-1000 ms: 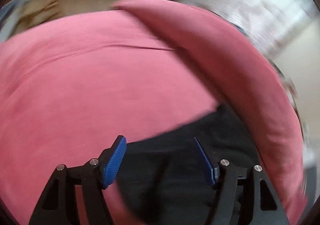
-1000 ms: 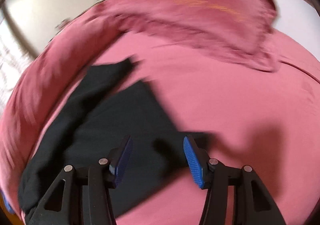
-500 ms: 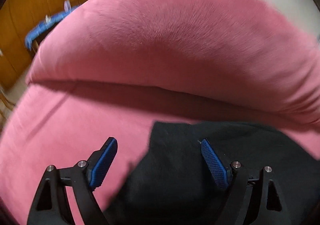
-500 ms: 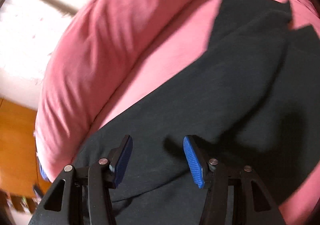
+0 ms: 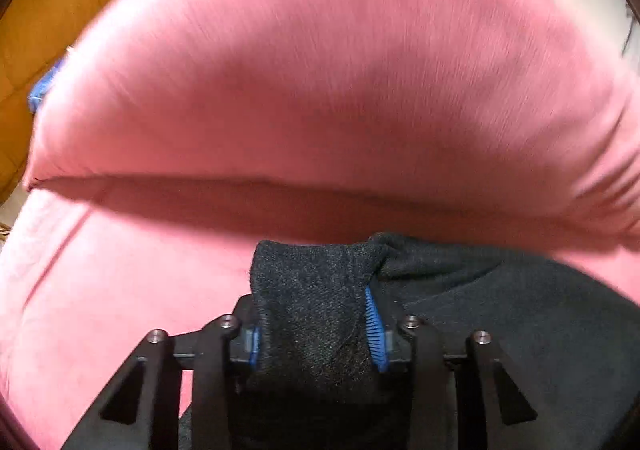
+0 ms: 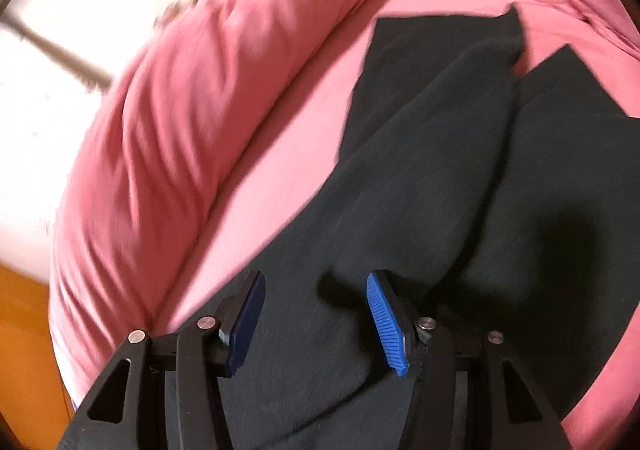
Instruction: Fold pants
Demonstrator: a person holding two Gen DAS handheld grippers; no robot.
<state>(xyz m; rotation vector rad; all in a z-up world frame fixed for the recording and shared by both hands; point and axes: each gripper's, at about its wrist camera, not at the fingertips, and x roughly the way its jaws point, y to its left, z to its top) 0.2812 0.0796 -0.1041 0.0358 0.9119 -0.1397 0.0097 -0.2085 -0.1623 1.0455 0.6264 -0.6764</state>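
Pants (image 6: 460, 178), black and soft, lie spread out on the pink bed sheet (image 6: 288, 138), next to a big pink pillow (image 5: 328, 82) at the far side. Our left gripper (image 5: 316, 330) is closing on one corner of the pants, and a thick bunch of the cloth already sits between the blue pads (image 5: 374, 330), poking up past them. We think this is the grab before the fold. To do it well, we should let the jaws finish closing so the cloth does not slip out when we lift. Our right gripper (image 6: 316, 318) hangs over the wide part of the pants with its jaws apart and nothing in them. We should bring it down onto an edge on the same side and pinch there too. With two good holds, the edge can stay straight. We should lift slowly, so the far legs do not drag and bunch up.
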